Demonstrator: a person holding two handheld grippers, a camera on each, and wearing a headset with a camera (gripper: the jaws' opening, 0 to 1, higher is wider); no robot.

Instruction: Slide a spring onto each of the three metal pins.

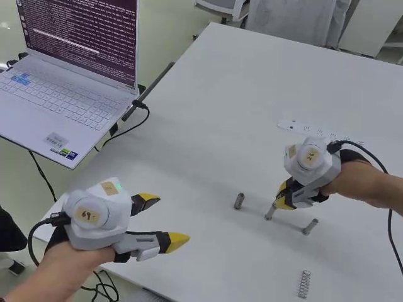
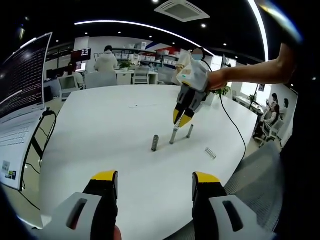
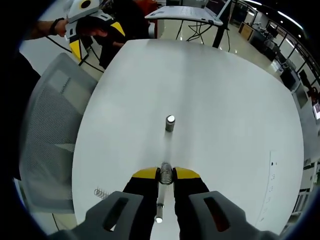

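Yellow-tipped and clenched, the right claw (image 1: 282, 196) pinches a steel spring (image 3: 165, 171) between its two pads. In the right gripper view the coil sits upright in the narrow gap. In the head view the tips meet the top of the middle pin (image 1: 271, 212), which leans. How far the coil has gone onto that pin cannot be told.

Straight ahead of the claw stands the sleeved pin (image 3: 170, 123), upright, its ribbed body already wearing a spring under a shiny cap. Behind the claw, on the side away from the sleeved pin, is the bare pin (image 1: 309, 226), close by and leaning a little. A loose spring (image 1: 305, 283) lies flat on the white table (image 1: 239, 94), apart from all three pins and nearer the person than the claw.

Well away from the right claw, near the table's edge, the left claw (image 1: 162, 219) is released, its jaws spread wide over the tabletop and pointing towards the pins.

Each claw housing carries a round tan sticker. The marks on the left one look like two digits but are not surely readable. Beyond the left claw a laptop (image 1: 69, 69) stands open, its dark screen full of pale text lines too small to read, as are the small stickers on its palm rest. A white power strip (image 1: 308, 131) lies past the right claw.
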